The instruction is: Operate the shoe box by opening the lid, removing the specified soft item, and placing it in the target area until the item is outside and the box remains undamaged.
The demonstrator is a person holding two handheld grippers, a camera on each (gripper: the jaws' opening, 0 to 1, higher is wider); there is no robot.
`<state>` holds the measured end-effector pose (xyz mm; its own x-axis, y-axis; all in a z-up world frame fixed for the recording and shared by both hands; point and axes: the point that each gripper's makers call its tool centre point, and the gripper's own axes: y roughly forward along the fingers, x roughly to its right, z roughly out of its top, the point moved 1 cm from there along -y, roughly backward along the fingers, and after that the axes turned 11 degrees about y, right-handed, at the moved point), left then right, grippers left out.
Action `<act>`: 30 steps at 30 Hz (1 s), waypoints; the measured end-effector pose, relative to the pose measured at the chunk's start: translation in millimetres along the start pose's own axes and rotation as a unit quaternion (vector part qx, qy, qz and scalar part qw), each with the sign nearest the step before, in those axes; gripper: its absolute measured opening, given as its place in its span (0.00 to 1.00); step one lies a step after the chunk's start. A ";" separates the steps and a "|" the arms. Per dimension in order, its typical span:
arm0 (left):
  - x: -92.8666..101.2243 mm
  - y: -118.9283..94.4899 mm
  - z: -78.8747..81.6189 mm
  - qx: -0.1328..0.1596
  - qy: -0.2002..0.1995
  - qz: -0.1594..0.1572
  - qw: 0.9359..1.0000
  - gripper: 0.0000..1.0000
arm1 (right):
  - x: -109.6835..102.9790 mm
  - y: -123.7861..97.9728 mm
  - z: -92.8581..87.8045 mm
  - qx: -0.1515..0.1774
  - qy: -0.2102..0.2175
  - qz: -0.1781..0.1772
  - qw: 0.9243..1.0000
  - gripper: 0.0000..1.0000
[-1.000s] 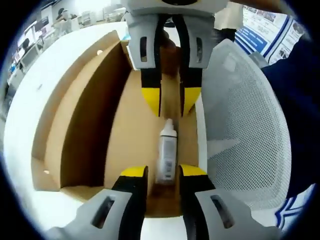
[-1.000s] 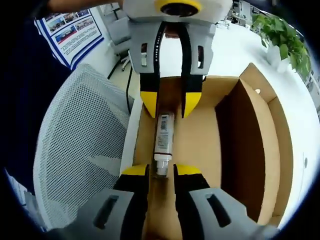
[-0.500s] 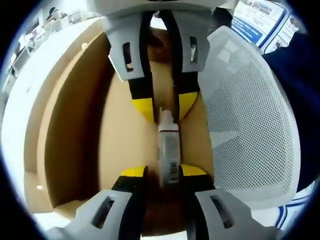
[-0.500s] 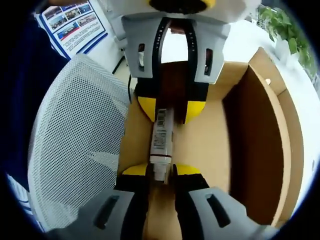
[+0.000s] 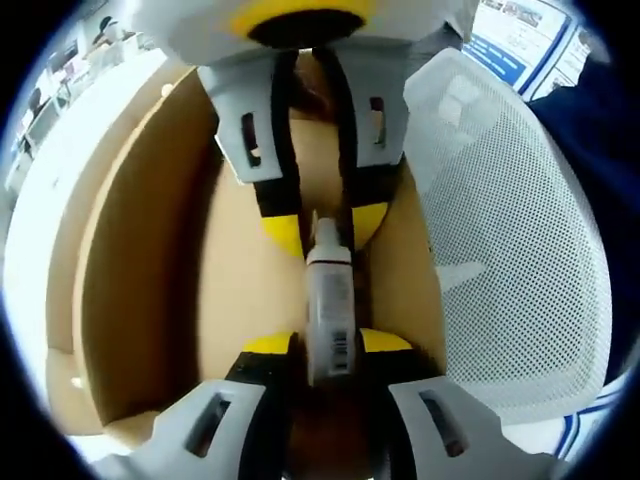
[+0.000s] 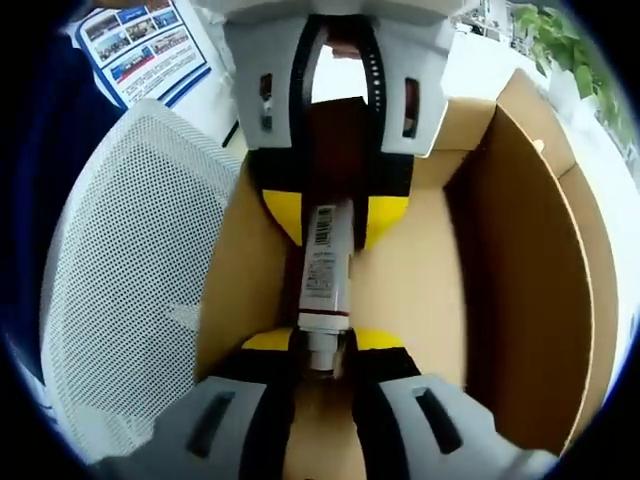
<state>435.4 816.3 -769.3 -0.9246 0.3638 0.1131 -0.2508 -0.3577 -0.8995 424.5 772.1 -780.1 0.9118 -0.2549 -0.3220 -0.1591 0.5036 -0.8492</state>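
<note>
Both claws grip tube [image 5: 328,310] – inside shoe box [image 6: 520,250].

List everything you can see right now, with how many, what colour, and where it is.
Shoe box: one, brown cardboard, lid open, under both claws.
Tube: one, white with a barcode label, inside the box, lying lengthwise with one claw at each end.
Mesh chair back: one, white, beside the box.
Poster: one, white with blue border and pictures, behind the chair.
Potted plant: one, green, at the upper right of the right gripper view.
Table: one, white, under the box.
Left claw: one, grey with yellow and black tips, around the tube's barcode end.
Right claw: one, same colours, around the tube's cap end.
</note>
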 end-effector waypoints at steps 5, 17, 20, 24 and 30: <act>-10.2 1.1 8.3 -0.006 0.016 0.016 1.000 0.21 | 11.1 -5.1 -2.3 0.001 0.007 -0.012 1.000 0.17; -26.1 7.7 12.3 -0.018 0.028 0.039 0.999 0.18 | 24.1 -13.6 -11.6 0.011 0.027 -0.027 0.999 0.17; -31.5 9.4 12.9 -0.020 0.029 0.051 0.998 0.18 | 26.1 -13.6 -12.6 0.014 0.030 -0.031 0.999 0.18; -35.0 14.3 12.1 -0.021 0.026 0.064 0.997 0.18 | 27.5 -13.4 -13.3 0.020 0.035 -0.034 0.999 0.18; -32.1 23.9 12.7 -0.021 0.030 0.076 0.996 0.19 | 28.1 -10.7 -15.7 0.027 0.037 -0.041 0.998 0.18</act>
<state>455.4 785.1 -789.0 -0.9316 0.3599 -0.0509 -0.0951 -0.3763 -0.9216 445.9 746.6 -786.7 0.8900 -0.3565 -0.2841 -0.0626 0.5217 -0.8509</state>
